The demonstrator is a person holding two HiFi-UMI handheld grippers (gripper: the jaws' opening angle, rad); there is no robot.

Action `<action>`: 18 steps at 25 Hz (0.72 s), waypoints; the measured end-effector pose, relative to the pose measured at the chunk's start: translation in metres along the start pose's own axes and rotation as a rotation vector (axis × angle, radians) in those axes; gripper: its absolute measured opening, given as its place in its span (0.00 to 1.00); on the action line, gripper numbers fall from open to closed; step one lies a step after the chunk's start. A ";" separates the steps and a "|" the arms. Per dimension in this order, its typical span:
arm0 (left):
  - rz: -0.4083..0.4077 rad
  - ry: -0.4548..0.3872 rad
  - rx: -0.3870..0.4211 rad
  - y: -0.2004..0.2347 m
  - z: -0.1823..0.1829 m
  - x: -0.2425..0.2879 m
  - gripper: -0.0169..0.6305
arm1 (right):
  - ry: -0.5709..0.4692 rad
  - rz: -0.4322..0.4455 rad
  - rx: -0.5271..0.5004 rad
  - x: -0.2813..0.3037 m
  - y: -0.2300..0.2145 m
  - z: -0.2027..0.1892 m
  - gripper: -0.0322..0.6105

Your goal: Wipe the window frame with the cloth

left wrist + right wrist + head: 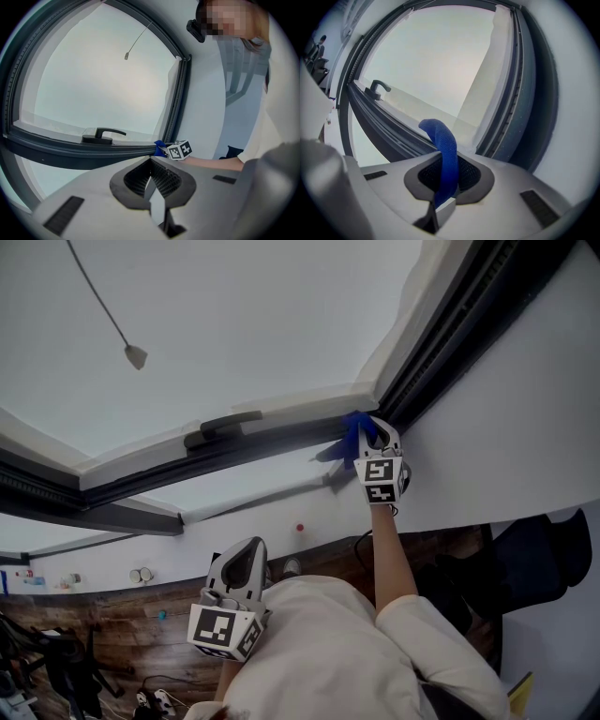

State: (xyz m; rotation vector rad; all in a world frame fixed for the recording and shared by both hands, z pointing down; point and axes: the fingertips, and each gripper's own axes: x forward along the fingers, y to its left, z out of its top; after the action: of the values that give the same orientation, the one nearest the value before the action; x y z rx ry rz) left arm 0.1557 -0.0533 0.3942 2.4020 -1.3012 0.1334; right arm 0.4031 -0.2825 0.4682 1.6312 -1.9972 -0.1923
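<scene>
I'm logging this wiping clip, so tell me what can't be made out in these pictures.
- Whether the blue cloth presses on the window frame: in the head view, the right gripper covers the contact.
- Dirt on the frame: too small in every view.
- The frame's left run: cut off by the head view's edge.
- On the floor, small things: too small to name.

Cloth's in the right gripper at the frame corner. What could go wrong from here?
The cloth is only a narrow strip pinched in the jaws of the right gripper, so it may pull free when dragged along the window frame. In that tight corner the hard jaws, rather than cloth, could scrape the frame. A wipe toward the handle could snag the cloth on it.
</scene>
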 end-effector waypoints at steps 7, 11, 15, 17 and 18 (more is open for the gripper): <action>0.025 0.007 0.009 0.002 0.003 -0.009 0.04 | 0.022 -0.034 0.041 -0.001 -0.007 -0.004 0.12; 0.029 0.019 0.014 0.006 -0.001 -0.017 0.04 | -0.004 -0.019 0.053 -0.007 0.007 0.007 0.12; 0.026 0.028 0.014 0.009 -0.004 -0.024 0.04 | -0.129 0.109 0.074 -0.024 0.069 0.042 0.12; 0.025 0.029 0.012 0.010 -0.005 -0.028 0.04 | -0.181 0.184 0.095 -0.031 0.106 0.059 0.12; 0.026 0.030 0.010 0.011 -0.006 -0.031 0.04 | -0.209 0.221 0.099 -0.034 0.124 0.068 0.12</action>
State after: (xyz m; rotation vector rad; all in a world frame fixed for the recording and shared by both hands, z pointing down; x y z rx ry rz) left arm 0.1297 -0.0322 0.3952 2.3830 -1.3213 0.1826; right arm 0.2661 -0.2344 0.4548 1.4850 -2.3620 -0.1898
